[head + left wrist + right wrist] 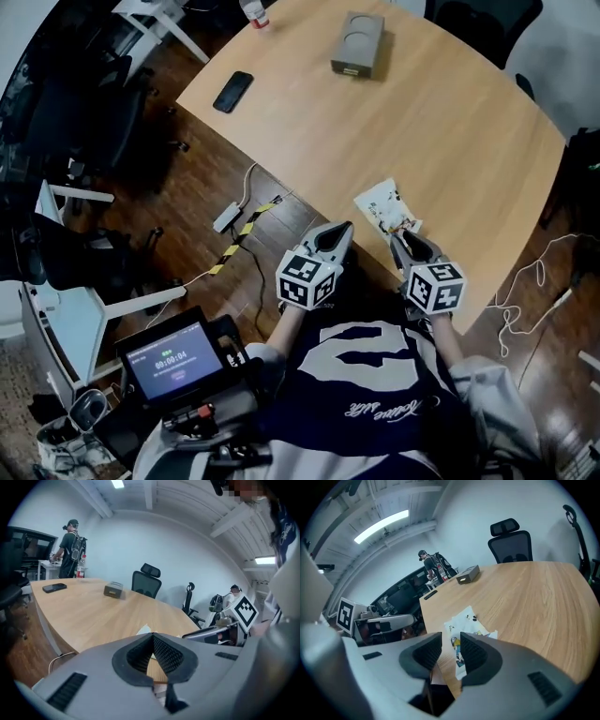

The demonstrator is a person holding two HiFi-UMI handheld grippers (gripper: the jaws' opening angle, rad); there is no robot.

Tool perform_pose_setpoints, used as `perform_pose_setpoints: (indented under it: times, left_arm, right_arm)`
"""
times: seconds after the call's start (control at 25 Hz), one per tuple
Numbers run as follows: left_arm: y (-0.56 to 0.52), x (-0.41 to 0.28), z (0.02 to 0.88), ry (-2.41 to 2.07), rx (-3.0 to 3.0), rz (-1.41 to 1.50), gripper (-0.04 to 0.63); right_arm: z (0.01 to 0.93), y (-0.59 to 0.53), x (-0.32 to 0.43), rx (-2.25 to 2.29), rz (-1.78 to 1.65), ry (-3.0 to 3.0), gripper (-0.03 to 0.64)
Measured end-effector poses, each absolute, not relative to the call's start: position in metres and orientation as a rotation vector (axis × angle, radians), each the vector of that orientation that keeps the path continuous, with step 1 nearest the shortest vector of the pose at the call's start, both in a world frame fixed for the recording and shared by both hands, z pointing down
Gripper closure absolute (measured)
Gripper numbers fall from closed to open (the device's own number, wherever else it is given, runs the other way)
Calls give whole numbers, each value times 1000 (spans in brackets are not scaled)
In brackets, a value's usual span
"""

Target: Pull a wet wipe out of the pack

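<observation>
A pale wooden table (469, 122) with a curved edge carries four things. The wet wipe pack (384, 206) lies flat near its edge, just ahead of the right gripper (405, 236). Well beyond that gripper sits a grey box (358, 42). Far ahead to its left lies a black phone (232, 91), and at the far corner stands something small, red and white (255, 13).

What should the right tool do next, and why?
Probably ease the right tool forward and down onto the wet wipe pack. Its jaws stand apart and empty, and the pack lies flat on the table just ahead of them, not yet gripped.
</observation>
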State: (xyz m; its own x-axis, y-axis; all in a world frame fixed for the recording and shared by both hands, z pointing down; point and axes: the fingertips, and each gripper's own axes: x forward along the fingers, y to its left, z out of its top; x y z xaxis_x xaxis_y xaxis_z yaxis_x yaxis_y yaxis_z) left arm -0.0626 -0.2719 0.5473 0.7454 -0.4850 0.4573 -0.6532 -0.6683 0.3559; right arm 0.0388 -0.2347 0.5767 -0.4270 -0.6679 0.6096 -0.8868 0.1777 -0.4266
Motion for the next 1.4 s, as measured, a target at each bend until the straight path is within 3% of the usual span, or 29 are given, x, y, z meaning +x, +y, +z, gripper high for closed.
perform_pose_setpoints:
  times: [0.84, 1.4]
  left_arm:
    - [-320, -3, 648, -267, 2522, 1170, 592]
    - [-319, 4, 664, -329, 2419, 1105, 592]
  right_arm:
    - [626, -260, 32, 1634, 1152, -1856, 511]
    - [622, -267, 46, 1652, 1067, -1868, 611]
